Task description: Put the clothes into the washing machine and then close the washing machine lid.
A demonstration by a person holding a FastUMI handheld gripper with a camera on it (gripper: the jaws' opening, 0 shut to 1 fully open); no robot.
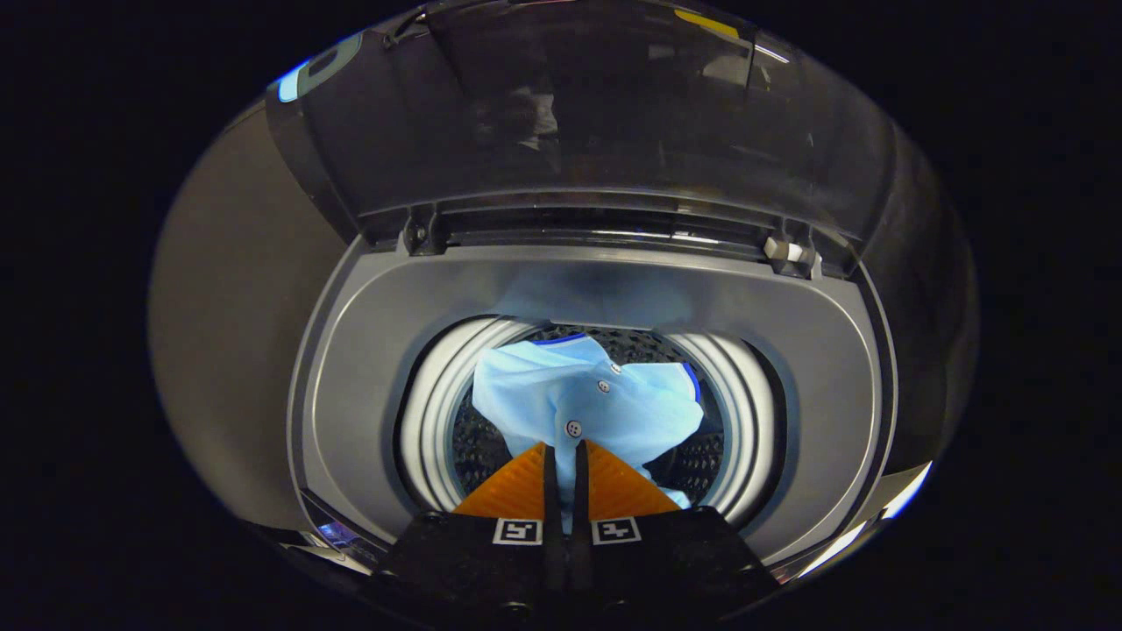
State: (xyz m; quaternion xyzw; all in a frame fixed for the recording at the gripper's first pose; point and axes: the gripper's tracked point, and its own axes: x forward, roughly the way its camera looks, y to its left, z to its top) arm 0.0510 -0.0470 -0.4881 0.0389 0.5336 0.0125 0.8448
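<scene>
- Fingers (pixel 562 449) at lower centre were pinched nearly together on a fold of the light-blue shirt (pixel 585 405).
- Shirt hung just ahead of the fingers, inside the drum (pixel 478 443) mouth.
- Judgement: release only once the fabric is past the rim (pixel 368 350).
- Lid (pixel 596 114) stood raised at upper frame, not yet closed.

The black-bodied two-finger tongs (pixel 562 449) carry two orange, finely ribbed triangular pads (pixel 517 486) tapering to narrow tips. Thin black edges line each pad's inner side. A small square black-and-white marker (pixel 517 531) sits on each finger's base, where the housing is matte black.
</scene>
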